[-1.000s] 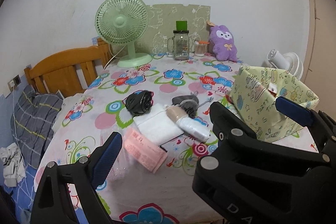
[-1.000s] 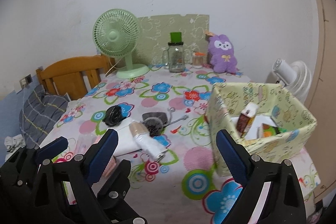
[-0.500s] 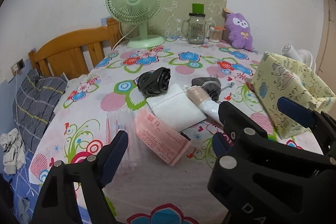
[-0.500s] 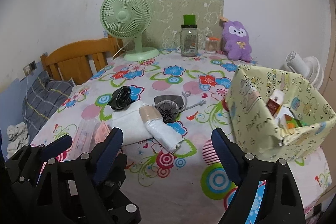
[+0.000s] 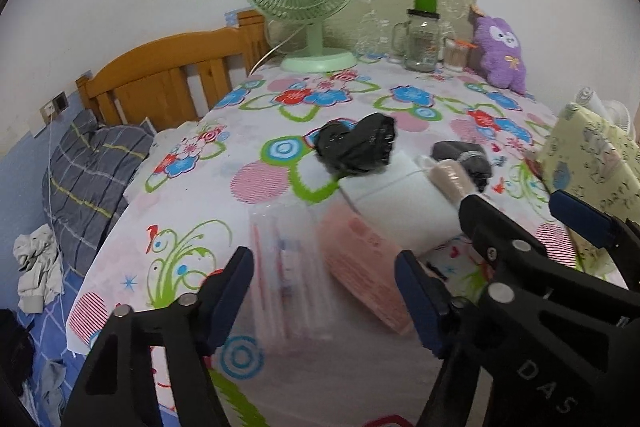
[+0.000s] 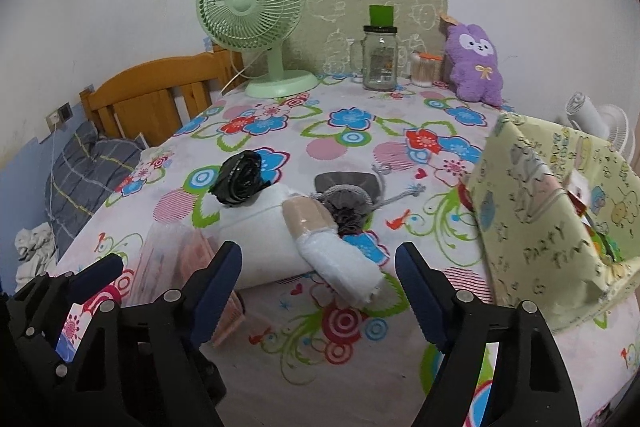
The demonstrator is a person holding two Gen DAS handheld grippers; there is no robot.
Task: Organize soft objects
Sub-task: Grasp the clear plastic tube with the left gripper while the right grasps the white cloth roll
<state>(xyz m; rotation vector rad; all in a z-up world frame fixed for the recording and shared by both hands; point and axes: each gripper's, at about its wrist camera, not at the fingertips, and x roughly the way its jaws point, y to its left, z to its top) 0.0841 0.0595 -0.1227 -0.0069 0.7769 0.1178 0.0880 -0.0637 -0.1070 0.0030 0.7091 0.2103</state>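
Left wrist view: the left gripper (image 5: pixel 324 291), jaws closing and pinching nothing, frames a clear crinkly plastic pack (image 5: pixel 286 267) and a flat pink packet (image 5: pixel 362 263) at lower centre.

Right wrist view: the right gripper (image 6: pixel 320 285), jaws closing and empty, frames a soft white roll (image 6: pixel 340 263). At right, a paper-covered box (image 6: pixel 532 211) holds small cartons.

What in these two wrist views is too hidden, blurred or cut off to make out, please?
- Clear packet, left wrist view: motion blur hides its contents.
- Yellow box, right wrist view: its wall hides most contents.
- Pink packet, right wrist view: largely behind the left gripper.
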